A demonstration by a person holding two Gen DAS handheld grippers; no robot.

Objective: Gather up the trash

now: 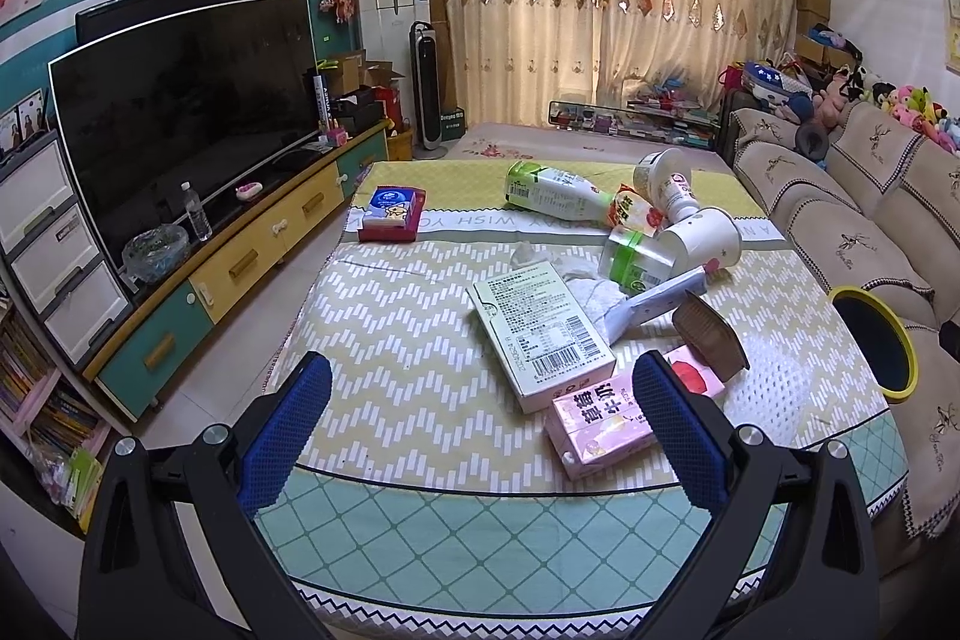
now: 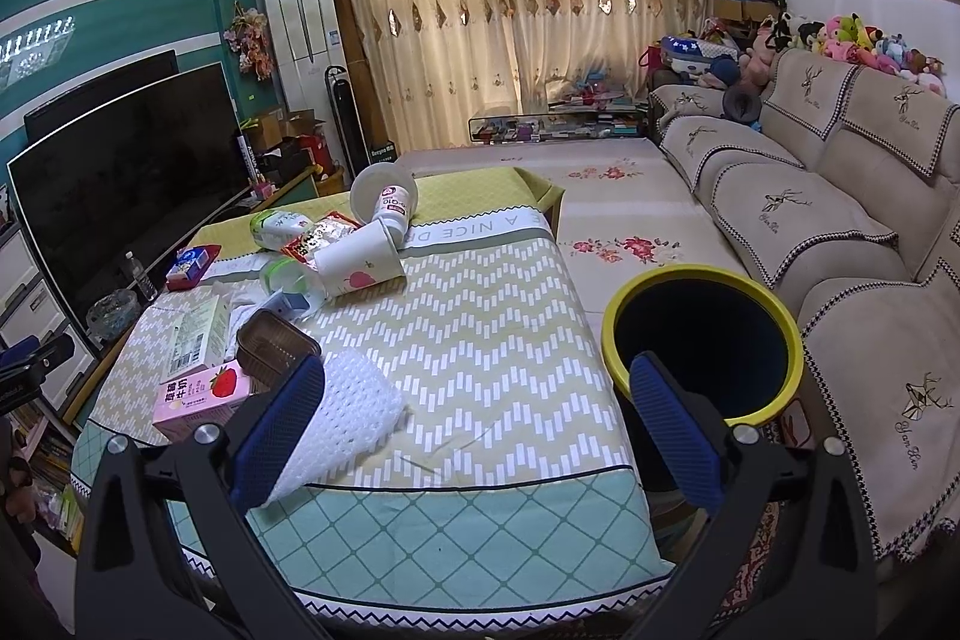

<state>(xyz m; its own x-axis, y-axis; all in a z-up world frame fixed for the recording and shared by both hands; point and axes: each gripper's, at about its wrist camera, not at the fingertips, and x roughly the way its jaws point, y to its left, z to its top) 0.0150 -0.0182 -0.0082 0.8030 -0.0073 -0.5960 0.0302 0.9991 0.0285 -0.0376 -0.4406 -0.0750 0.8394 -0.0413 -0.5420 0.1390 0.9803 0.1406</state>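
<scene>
Hovering level above the table (image 1: 420,520), both claws gape.

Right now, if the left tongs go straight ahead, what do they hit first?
Probably the pale green box lying flat on the table, straight ahead between the open left tongs; depth is uncertain.

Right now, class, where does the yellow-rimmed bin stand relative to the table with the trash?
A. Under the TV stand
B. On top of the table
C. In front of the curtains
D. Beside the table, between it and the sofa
D: in the right wrist view the yellow-rimmed bin stands off the table edge, with the sofa on its other side.
</scene>
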